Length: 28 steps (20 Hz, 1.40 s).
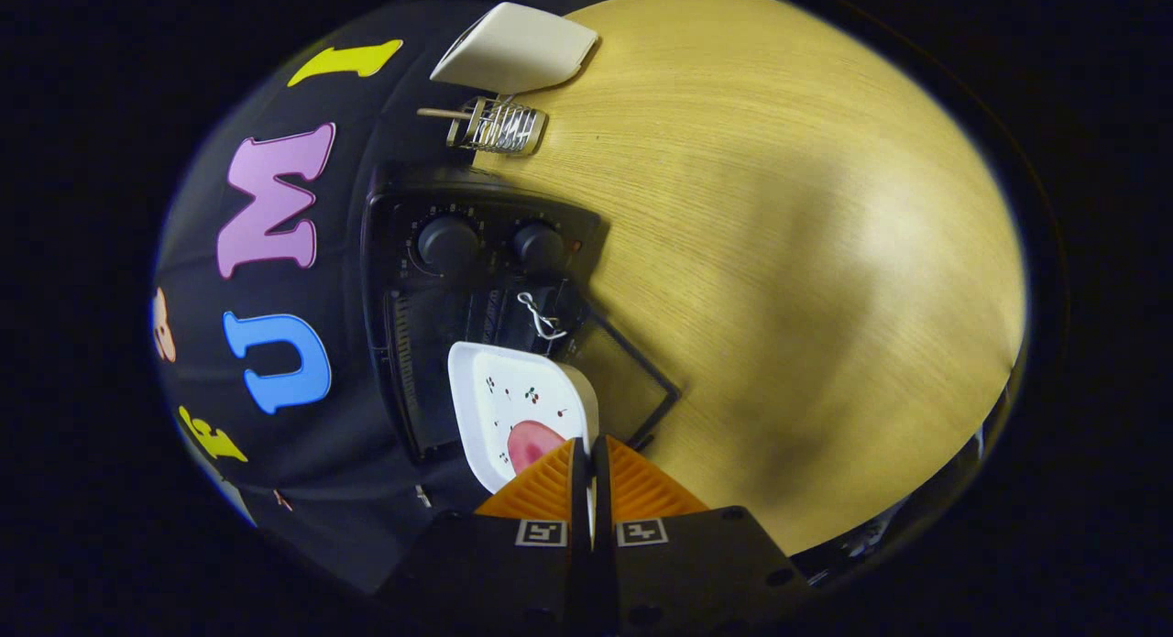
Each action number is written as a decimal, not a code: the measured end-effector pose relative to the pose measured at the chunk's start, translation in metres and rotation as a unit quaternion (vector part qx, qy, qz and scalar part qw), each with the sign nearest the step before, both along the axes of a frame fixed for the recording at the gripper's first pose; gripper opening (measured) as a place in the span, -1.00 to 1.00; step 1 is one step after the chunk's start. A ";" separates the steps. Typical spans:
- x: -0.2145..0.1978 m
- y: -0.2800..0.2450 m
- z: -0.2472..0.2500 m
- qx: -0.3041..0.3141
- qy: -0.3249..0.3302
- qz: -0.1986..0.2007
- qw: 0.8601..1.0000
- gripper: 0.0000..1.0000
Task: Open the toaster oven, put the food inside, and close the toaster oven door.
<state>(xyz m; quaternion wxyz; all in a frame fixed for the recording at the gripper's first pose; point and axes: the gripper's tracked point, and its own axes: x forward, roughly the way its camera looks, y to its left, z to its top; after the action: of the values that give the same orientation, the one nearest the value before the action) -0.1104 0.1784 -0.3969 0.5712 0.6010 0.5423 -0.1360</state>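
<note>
At lower centre of the frame: one gripper (588, 458), two fingers (550, 486) drawn close together, pinching the near rim of a plate between them.
Plate (513, 403): one, white, squarish with rounded corners, small printed dots and cherry-like marks on its face; held tilted, just ahead of the fingertips, in front of the oven's open mouth.
Food (531, 443): one pink rounded piece, lying on the plate right against the left finger, partly hidden by it.
Toaster oven (476, 280): one, black, centre-left of the frame, between the dark booth wall and the bare wood.
Knobs (447, 243): two, round and black, side by side on the control panel, above the plate in the frame.
Oven door (632, 376): one, dark, swung open and lying out toward the tabletop, right of the plate.
Oven cavity: dark, ribbed wall visible left of the plate; whether the plate reaches inside, cannot tell.
Wire piece (539, 316): one, thin and pale, looped, hanging just below the knobs, above the plate.
Wire rack (498, 126): one, metal, small, with a pale wooden stick poking out to its left; upper centre, beyond the oven.
White dish (518, 49): one, pale, squarish, at the top of the frame, just beyond the wire rack.
Table (779, 252): one, light wood grain, right half of the frame.
</note>
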 end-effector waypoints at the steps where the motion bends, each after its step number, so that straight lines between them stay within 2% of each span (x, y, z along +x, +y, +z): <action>1: 0.008 0.011 -0.002 0.000 0.005 -0.017 1.000 -0.90; 7: 0.054 0.053 -0.020 -0.031 0.042 -0.130 0.990 -0.90; 10: 0.070 0.064 -0.031 -0.045 0.058 -0.166 0.983 -0.90; 18: 0.096 0.069 -0.050 -0.062 0.064 -0.204 0.975 -0.89; 22: 0.096 0.079 -0.043 -0.033 0.052 -0.195 0.979 -0.80; 24: 0.094 0.079 -0.043 -0.028 0.050 -0.191 0.980 -0.55; 25: 0.091 0.079 -0.040 -0.025 0.049 -0.188 0.981 -0.25; 26: 0.088 0.079 -0.039 -0.022 0.048 -0.182 0.982 -0.06; 27: 0.085 0.077 -0.035 -0.023 0.045 -0.175 0.983 0.35; 28: 0.080 0.075 -0.032 -0.024 0.044 -0.165 0.985 0.57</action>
<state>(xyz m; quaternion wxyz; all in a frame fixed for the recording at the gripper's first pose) -0.0303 0.2531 -0.4294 0.5312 0.6615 0.4568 -0.2675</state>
